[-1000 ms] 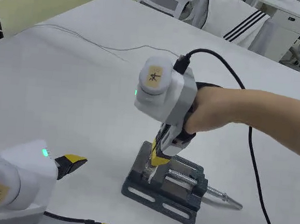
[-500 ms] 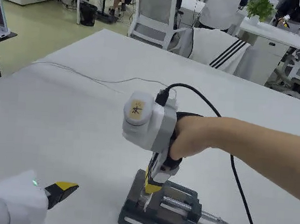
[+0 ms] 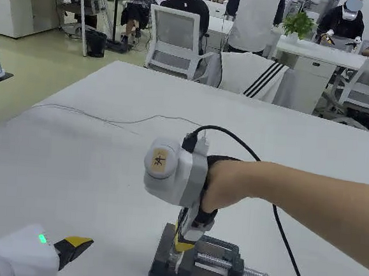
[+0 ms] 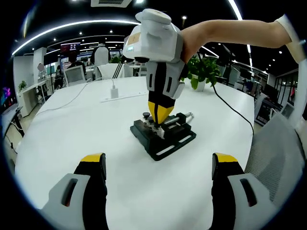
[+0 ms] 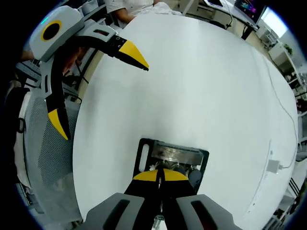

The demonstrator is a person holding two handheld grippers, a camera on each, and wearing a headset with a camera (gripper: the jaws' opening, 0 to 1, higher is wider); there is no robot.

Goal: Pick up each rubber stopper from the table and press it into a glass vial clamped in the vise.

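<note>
A dark metal vise sits on the white table, its screw handle pointing right. My right gripper points straight down into the vise's slot, its yellow tips closed together. From above, the right gripper has no gap between its tips, which touch the vise; what lies under them is hidden. My left gripper hangs open and empty, low and left of the vise. A small dark round cap stands on the vise beside the right gripper.
A black cable trails from the right gripper across the table. A thin white wire lies on the far left of the table. Chairs and people are beyond the far edge.
The head camera has tilted up, so the vise sits lower in the picture. The right gripper stays pointed down at the vise; the left gripper stays open.
</note>
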